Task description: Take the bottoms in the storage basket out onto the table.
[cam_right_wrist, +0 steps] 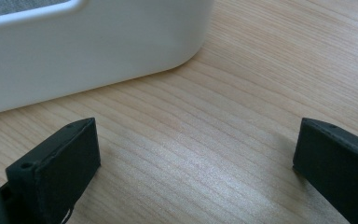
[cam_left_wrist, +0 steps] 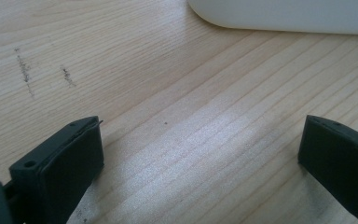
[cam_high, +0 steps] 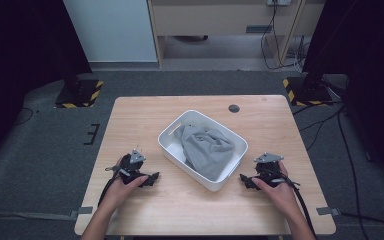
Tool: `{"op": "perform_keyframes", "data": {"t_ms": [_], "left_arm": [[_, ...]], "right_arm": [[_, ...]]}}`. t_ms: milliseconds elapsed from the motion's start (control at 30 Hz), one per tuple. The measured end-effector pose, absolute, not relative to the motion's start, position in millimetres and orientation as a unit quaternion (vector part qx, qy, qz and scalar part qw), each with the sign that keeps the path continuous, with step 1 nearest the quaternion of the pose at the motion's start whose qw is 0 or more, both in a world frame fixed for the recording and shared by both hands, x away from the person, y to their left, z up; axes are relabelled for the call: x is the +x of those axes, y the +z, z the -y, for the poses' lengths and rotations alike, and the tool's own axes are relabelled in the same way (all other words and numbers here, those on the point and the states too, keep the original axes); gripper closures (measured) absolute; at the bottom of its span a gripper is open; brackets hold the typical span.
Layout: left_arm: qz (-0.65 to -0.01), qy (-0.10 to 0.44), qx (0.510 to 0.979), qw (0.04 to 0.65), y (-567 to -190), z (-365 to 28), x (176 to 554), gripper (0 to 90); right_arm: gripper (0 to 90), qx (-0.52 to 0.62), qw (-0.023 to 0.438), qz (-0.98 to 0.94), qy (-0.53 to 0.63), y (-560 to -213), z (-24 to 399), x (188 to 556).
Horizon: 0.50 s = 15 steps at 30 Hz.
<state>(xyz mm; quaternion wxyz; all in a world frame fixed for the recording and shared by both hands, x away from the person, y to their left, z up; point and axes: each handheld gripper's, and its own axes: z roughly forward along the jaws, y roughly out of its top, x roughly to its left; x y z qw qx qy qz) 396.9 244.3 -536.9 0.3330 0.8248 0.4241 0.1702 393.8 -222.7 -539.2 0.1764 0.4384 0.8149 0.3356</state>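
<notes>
a: on the table, where did the tub sit?
b: in the middle, between both grippers, with the grey cloth bunched inside it.
a: and the left gripper?
b: it rested on the wood beside the tub, jaws spread wide, nothing between them.
a: the right gripper?
b: same, gaping and empty, near the tub's corner.

Both forearms enter from the 6 o'clock edge of the high view. The left hand holds the left gripper, which points toward 3 o'clock. The right hand holds the right gripper, which points toward 9 o'clock. Both sets of jaws stand wide apart, nothing between them.
</notes>
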Motion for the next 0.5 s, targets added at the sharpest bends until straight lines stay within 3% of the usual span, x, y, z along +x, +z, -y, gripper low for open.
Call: {"op": "perform_keyframes", "data": {"t_ms": [500], "left_arm": [[-0.418, 0.168, 0.828, 0.335, -536.9, -241.2, 393.5, 0.0]], "right_arm": [[4.3, 0.446, 0.18, -0.808, 0.34, -538.4, 224.2, 390.6]]}}
